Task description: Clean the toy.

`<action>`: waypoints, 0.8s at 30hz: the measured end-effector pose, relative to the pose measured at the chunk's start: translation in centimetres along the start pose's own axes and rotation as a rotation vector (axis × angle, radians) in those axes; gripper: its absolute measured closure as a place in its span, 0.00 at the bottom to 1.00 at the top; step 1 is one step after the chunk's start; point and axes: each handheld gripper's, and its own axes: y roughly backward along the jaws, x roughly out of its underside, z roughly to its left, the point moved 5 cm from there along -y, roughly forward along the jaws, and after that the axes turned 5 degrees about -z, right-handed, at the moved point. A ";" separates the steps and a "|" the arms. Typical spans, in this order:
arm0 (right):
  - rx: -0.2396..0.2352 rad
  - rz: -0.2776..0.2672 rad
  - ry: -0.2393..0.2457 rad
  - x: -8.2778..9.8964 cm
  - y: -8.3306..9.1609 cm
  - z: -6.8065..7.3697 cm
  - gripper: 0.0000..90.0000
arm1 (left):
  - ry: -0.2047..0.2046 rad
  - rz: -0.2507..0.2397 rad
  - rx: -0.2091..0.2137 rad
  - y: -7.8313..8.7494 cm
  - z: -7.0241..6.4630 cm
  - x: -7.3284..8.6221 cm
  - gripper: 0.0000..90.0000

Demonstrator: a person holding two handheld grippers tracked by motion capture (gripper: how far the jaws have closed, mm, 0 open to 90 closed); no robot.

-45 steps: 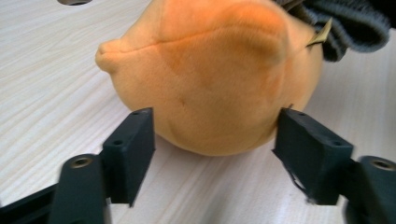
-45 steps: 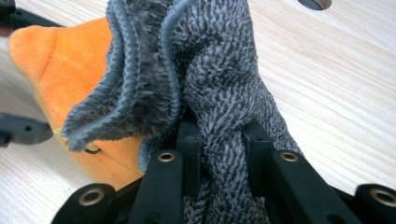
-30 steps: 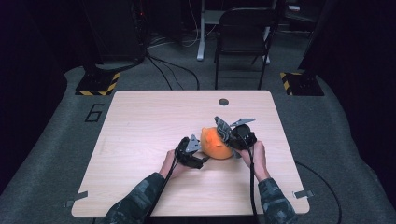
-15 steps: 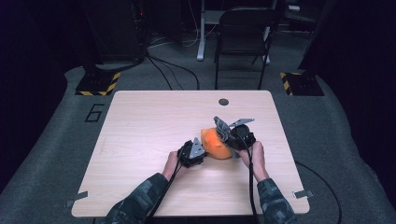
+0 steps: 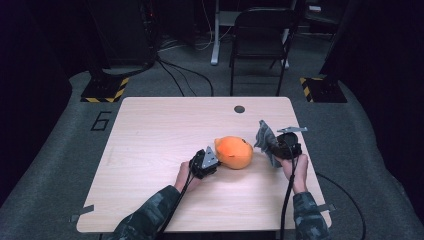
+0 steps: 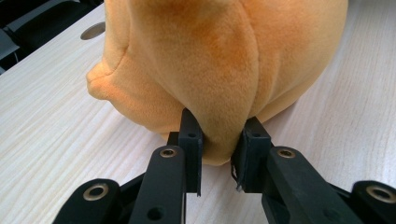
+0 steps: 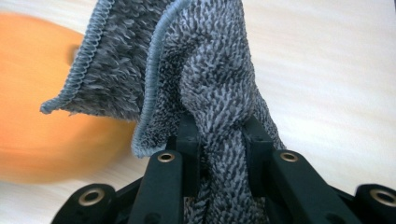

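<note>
An orange plush toy point(image 5: 235, 152) lies on the wooden table point(image 5: 150, 135), right of centre. My left gripper point(image 5: 213, 156) sits at its near left side. In the left gripper view the jaws point(image 6: 217, 149) have just been closing and now pinch a fold of the plush point(image 6: 219, 60). My right gripper point(image 5: 274, 146) is to the right of the toy, shut on a bunched grey microfibre cloth point(image 5: 265, 136). In the right gripper view the cloth point(image 7: 205, 79) stands up between the jaws point(image 7: 219, 135), with the plush point(image 7: 46, 140) blurred behind at the left.
A small dark round grommet point(image 5: 239, 109) is set in the table near its far edge. A black chair point(image 5: 260, 45) stands beyond the table. Cables trail from both grippers toward the near edge. The table's left half is bare wood.
My right gripper has carried the grey cloth to the right, off the plush toy. My left gripper has shut on the toy's near side, and the left hand has stayed put.
</note>
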 end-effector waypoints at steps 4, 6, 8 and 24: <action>0.017 0.037 -0.036 1.3 -1.2 -1.5 0.81 | -0.005 -0.004 0.002 -0.1 0.0 0.1 0.86; 0.012 0.043 -0.035 1.5 -1.5 -1.7 0.81 | -0.003 -0.012 -0.004 -0.1 0.0 0.1 0.87; 0.014 0.042 -0.042 1.5 -1.5 -1.7 0.81 | 0.009 -0.024 -0.001 0.0 0.1 0.0 0.87; 0.030 0.021 -0.076 1.5 -1.0 -2.6 0.81 | 0.328 -0.121 0.097 3.7 1.5 -5.0 0.87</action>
